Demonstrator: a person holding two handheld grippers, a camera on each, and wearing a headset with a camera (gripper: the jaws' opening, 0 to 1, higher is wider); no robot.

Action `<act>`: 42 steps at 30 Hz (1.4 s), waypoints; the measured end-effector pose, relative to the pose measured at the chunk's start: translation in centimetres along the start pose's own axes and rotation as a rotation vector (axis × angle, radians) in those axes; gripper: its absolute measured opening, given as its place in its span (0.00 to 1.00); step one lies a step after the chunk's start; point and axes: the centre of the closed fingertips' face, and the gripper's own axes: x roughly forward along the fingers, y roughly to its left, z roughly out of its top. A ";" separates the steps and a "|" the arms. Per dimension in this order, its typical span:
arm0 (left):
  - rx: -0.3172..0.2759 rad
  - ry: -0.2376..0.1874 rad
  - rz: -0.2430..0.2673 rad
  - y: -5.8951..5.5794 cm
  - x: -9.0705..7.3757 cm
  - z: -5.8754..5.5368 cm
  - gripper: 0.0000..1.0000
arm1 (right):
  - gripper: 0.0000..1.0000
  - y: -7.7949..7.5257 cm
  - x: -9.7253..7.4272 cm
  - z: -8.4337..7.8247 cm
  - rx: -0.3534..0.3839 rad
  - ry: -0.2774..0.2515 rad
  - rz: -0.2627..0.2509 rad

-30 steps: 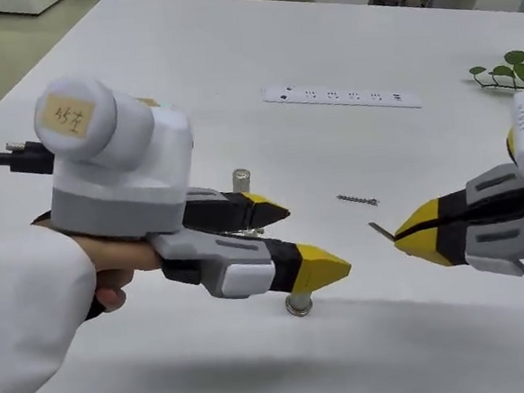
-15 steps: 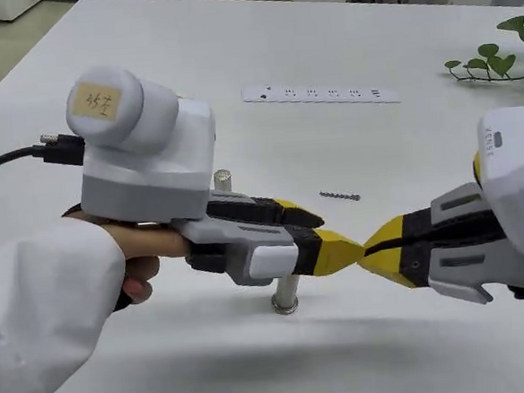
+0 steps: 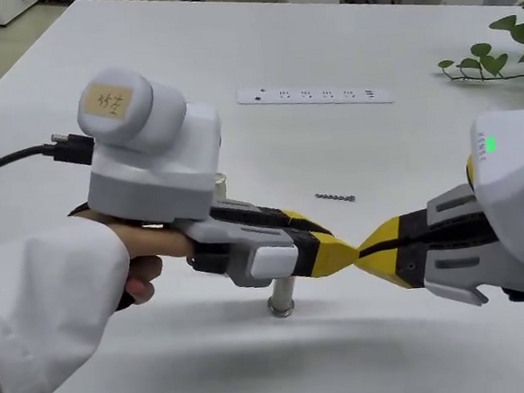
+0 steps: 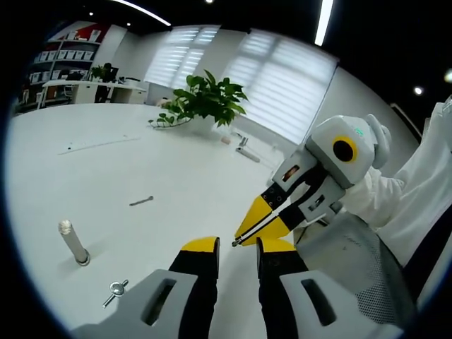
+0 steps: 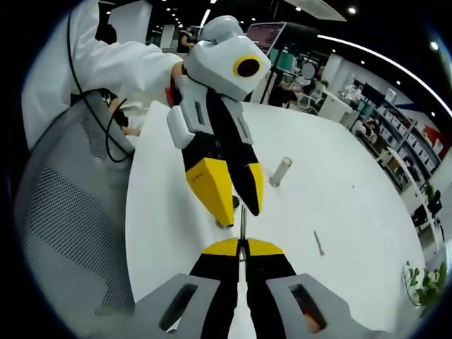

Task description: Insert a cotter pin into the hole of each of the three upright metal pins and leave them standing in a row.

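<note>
My right gripper (image 3: 366, 246) is shut on a thin cotter pin (image 5: 242, 222) and holds it level above the table. The pin's free end (image 4: 239, 241) reaches between the tips of my left gripper (image 3: 332, 238), whose jaws stand slightly apart, open. One upright metal pin (image 3: 283, 298) stands on the table under the left gripper. A second upright pin (image 4: 73, 241) stands farther back, half hidden behind the left gripper (image 5: 240, 212). A loose cotter pin (image 3: 334, 197) lies on the table beyond the tips.
A white power strip (image 3: 313, 95) lies at the far side and a green plant (image 3: 495, 50) at the far right. A small metal part with a round head (image 4: 115, 289) shows beside my left jaw. The white table (image 3: 233, 46) stretches wide around.
My right gripper has moved left with the cotter pin until its tips meet the left gripper's tips. The left gripper shifted slightly toward it. In the last half second they hardly moved.
</note>
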 end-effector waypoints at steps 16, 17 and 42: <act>-0.058 0.034 -0.020 0.0 0.5 -0.6 0.06 | 0.00 0.4 -0.2 0.0 -0.011 0.011 0.004; -0.061 0.039 -0.021 -0.1 0.6 -0.7 0.05 | 0.00 0.4 -0.1 0.0 -0.012 0.012 0.007; -0.082 0.063 -0.034 -0.4 1.2 -0.8 0.00 | 0.00 0.4 -0.4 0.2 -0.048 0.019 0.003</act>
